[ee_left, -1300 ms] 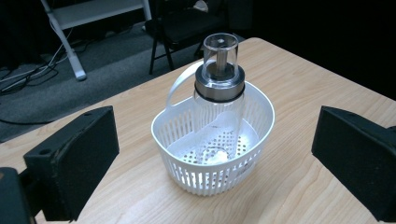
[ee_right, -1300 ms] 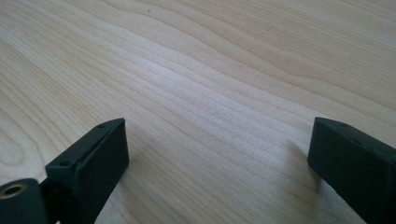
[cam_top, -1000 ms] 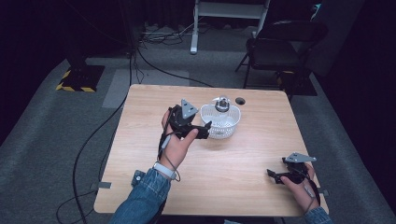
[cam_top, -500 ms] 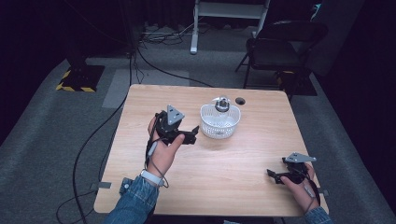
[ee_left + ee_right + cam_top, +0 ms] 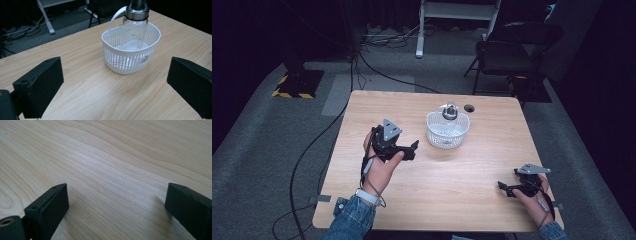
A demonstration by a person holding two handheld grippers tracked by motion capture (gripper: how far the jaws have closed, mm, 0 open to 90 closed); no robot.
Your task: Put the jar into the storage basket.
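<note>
Table [image 5: 447,175]: light wood, with a round hole [image 5: 469,107] near the far edge. I see its grain close up under my right gripper.

Basket [image 5: 447,130]: white, slotted plastic, oval, with a handle. It stands upright on the far half of the table, just short of the hole. In the left gripper view the basket [image 5: 131,51] sits ahead of my jaws and well apart from them.

Jar [image 5: 450,111]: clear glass with a metal collar, standing in the far part of the basket and rising above its rim. In the left gripper view the jar [image 5: 136,25] shows through the basket wall; its top is cut off by the frame edge.

Left gripper [image 5: 412,148]: held in my left hand [image 5: 379,167] above the table's left-centre, pointing right toward the basket, not touching it. Jaws spread wide, nothing between them but bare wood.

Right gripper [image 5: 503,187]: held in my right hand [image 5: 532,200] at the near right corner, low over the table, pointing left. Jaws spread wide, nothing in them.

Surroundings: grey carpet, a black chair [image 5: 512,50] beyond the far right corner, cables [image 5: 362,60] on the floor at far left.
</note>
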